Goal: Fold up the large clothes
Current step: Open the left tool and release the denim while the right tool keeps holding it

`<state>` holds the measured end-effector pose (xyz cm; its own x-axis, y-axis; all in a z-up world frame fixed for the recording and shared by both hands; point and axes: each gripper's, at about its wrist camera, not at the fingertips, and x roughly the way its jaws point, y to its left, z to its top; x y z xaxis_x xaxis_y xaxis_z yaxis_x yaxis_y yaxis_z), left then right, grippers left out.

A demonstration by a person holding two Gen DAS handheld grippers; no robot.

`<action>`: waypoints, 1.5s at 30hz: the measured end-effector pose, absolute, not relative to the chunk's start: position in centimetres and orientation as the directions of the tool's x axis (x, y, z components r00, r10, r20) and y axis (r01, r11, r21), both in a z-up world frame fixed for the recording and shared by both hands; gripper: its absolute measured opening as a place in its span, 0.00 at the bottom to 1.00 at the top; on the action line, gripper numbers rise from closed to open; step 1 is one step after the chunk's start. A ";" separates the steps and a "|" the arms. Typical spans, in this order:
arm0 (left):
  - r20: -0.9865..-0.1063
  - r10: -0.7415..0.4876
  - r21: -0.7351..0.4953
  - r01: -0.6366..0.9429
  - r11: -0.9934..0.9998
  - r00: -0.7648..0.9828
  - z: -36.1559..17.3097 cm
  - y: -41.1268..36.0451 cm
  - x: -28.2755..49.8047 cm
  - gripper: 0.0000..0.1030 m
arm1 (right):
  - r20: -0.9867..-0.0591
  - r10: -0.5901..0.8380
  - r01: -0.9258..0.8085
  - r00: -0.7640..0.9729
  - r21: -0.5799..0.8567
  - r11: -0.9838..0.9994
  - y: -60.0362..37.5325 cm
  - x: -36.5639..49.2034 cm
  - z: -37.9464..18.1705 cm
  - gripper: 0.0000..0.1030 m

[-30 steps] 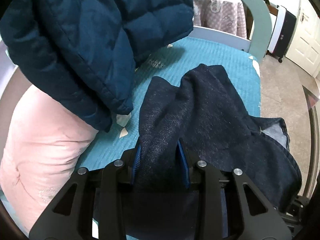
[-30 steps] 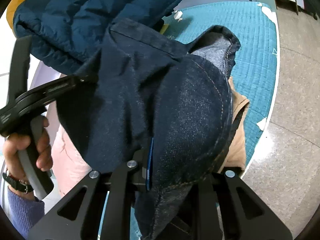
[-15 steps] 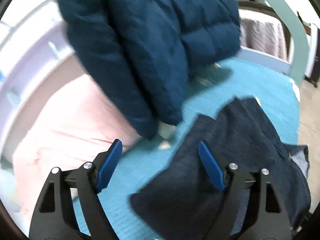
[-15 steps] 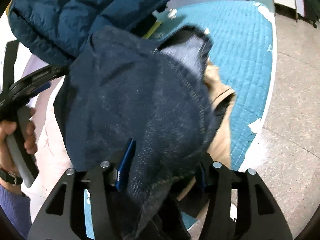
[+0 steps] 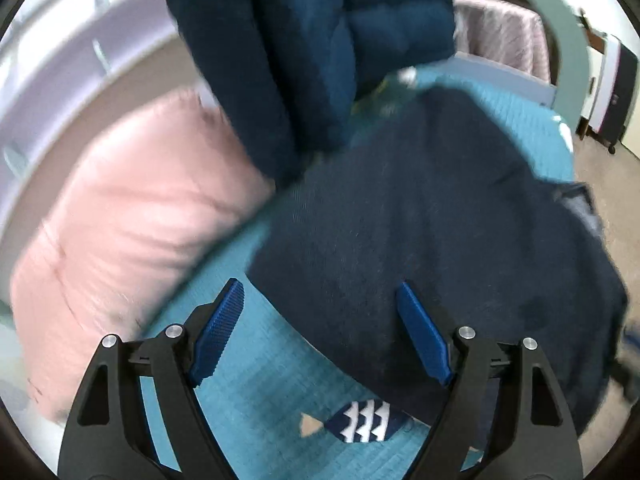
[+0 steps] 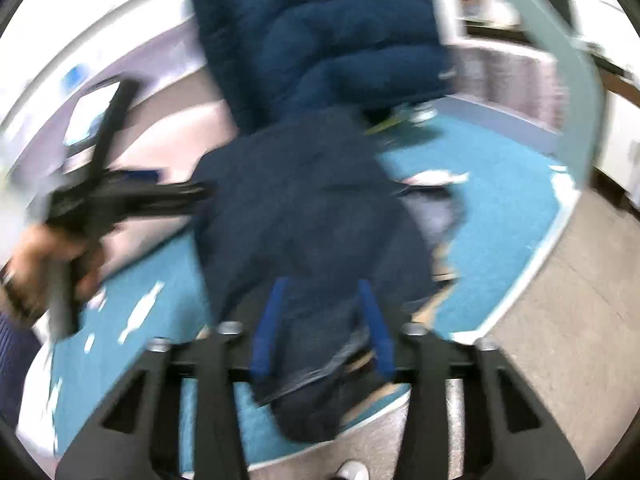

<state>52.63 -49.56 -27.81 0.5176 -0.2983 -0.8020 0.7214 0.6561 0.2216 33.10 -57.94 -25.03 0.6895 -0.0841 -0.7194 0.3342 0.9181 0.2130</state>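
Left gripper (image 5: 320,336): jaws spread wide, holding nothing, above the near edge of the jeans (image 5: 420,240) on the teal mat (image 5: 256,412). The pink pillow (image 5: 120,240) and blue jacket (image 5: 312,48) crowd that side; a regrasp could likely snag them. Right gripper (image 6: 322,324): jaws closing with denim between them; blur hides whether the pads press yet. A thin bite could probably slip and let the fold sag off the mat's edge. No containers are visible.
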 end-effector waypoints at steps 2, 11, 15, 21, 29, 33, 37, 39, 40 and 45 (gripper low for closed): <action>-0.819 -0.285 0.193 0.707 0.681 0.499 -28.8 -50.0 54.2 0.77 | -0.784 -0.095 0.335 0.614 0.149 0.930 -57.7 34.1 -28.1 0.04; -0.860 -0.243 0.192 0.724 0.662 0.450 -31.0 -53.2 57.2 0.81 | -0.825 -0.009 0.382 0.565 0.252 0.889 -60.4 34.7 -32.8 0.00; -0.834 -0.215 0.276 0.722 0.635 0.508 -30.7 -54.2 56.8 0.76 | -0.723 0.058 0.310 0.689 0.366 0.877 -59.7 32.9 -28.3 0.01; -0.836 -0.211 0.266 0.710 0.652 0.506 -30.8 -54.3 57.6 0.76 | -0.762 0.125 0.184 0.635 0.306 0.934 -54.8 34.6 -29.4 0.00; -0.839 -0.186 0.291 0.710 0.641 0.512 -31.4 -55.6 58.1 0.78 | -0.820 0.141 0.275 0.555 0.340 0.899 -56.5 34.0 -34.5 0.00; -0.846 -0.193 0.272 0.715 0.644 0.496 -31.5 -55.7 58.4 0.78 | -0.827 0.126 0.297 0.548 0.333 0.895 -57.1 32.9 -34.5 0.00; -0.837 -0.210 0.274 0.720 0.638 0.505 -31.4 -55.7 58.1 0.74 | -0.776 0.223 0.279 0.591 0.455 0.845 -58.2 32.7 -33.2 0.00; -0.837 -0.243 0.243 0.731 0.638 0.490 -30.8 -55.5 58.0 0.70 | -0.718 0.221 0.251 0.660 0.488 0.836 -59.0 31.9 -30.6 0.00; -0.838 -0.273 0.211 0.742 0.637 0.472 -30.3 -55.2 58.1 0.71 | -0.693 0.189 0.251 0.695 0.481 0.840 -59.8 31.6 -29.1 0.00; -0.811 -0.364 0.129 0.746 0.653 0.458 -27.3 -55.6 58.6 0.71 | -0.697 0.028 0.328 0.716 0.372 0.868 -64.1 33.8 -27.0 0.01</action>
<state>58.57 -55.64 -27.32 0.4585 -0.3636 -0.8109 0.7459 0.6535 0.1287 33.81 -64.08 -27.04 0.7164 0.0276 -0.6972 0.3285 0.8682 0.3719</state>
